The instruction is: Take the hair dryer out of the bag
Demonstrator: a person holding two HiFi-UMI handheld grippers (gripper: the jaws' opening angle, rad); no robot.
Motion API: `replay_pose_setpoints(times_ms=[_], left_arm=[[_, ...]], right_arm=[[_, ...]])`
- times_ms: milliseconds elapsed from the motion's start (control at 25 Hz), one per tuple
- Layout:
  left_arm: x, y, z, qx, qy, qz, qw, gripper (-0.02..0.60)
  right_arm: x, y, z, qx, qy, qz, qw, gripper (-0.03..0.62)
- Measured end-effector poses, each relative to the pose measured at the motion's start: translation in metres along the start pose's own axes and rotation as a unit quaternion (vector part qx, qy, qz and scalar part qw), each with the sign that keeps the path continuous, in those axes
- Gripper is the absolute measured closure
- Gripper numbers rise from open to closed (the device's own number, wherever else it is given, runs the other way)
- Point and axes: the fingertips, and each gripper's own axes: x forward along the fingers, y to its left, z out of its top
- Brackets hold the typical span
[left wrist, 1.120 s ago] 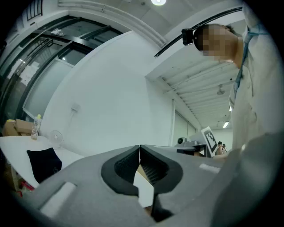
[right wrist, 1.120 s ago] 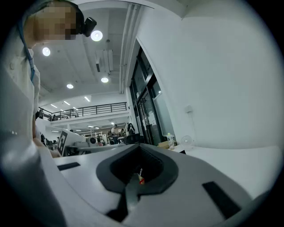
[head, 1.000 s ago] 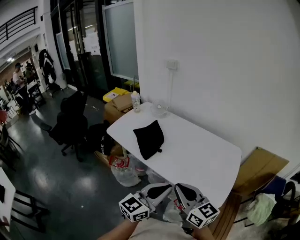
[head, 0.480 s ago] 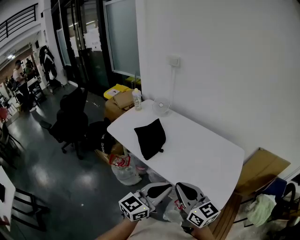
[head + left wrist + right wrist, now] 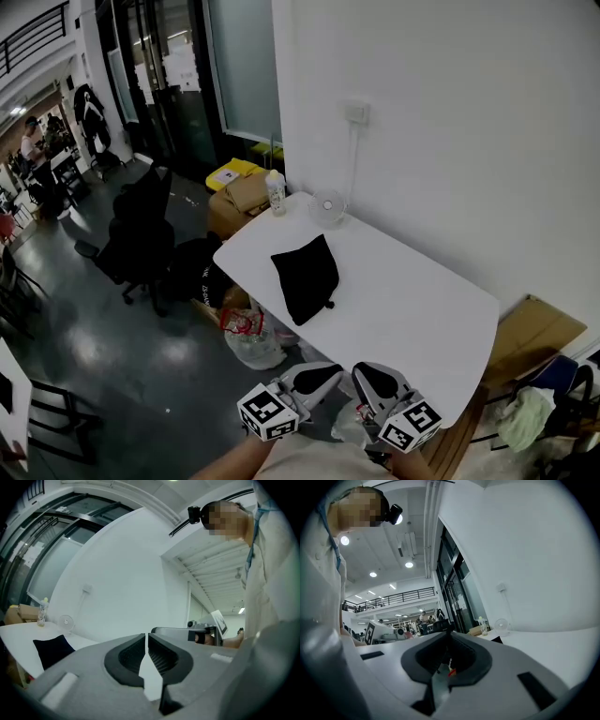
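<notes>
A black bag [image 5: 307, 276] lies on the white table [image 5: 403, 309], toward its left end; the left gripper view shows the same black bag [image 5: 51, 649] at the lower left. No hair dryer shows; whatever is in the bag is hidden. My left gripper [image 5: 331, 371] and right gripper [image 5: 366, 372] are held side by side low in the head view, just short of the table's near edge and well away from the bag. Both are shut with nothing between the jaws. In its own view the left gripper [image 5: 146, 635] has its tips touching, and so does the right gripper [image 5: 449, 632].
A small white fan [image 5: 327, 205] and a bottle [image 5: 276, 193] stand at the table's far end by the wall. Cardboard boxes [image 5: 246, 197], a black office chair [image 5: 141, 234] and plastic bags [image 5: 251, 339] sit on the floor to the left. More cardboard [image 5: 534, 333] leans at the right.
The table and bag have drifted slightly lower and to the right in the head view as I come closer. Both grippers stay shut and side by side.
</notes>
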Motion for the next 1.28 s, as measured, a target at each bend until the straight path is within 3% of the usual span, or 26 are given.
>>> replay_pose_setpoints(times_ms=[480,760,1000,1280], left_arm=[[0.017,0.113,0.001,-0.014,0.016,-0.033,0.9992,0.571],[0.021,0.169,0.004,0.002,0.046,-0.052,0.9976,0.569],[0.018,0.200,-0.007,-0.022,0.067,-0.070,0.9950,0.566],[0.018,0.216,-0.017,-0.030,0.077,-0.065,0.9945,0.541]], right_arm=[[0.089,-0.062,-0.007,-0.004,0.026,-0.042,0.999,0.533],[0.144,-0.085,-0.009,0.002,0.029,-0.066,0.997,0.500],[0.175,-0.095,-0.008,-0.002,0.037,-0.077,0.996,0.485],[0.192,-0.101,-0.016,-0.003,0.054,-0.072,0.996,0.476]])
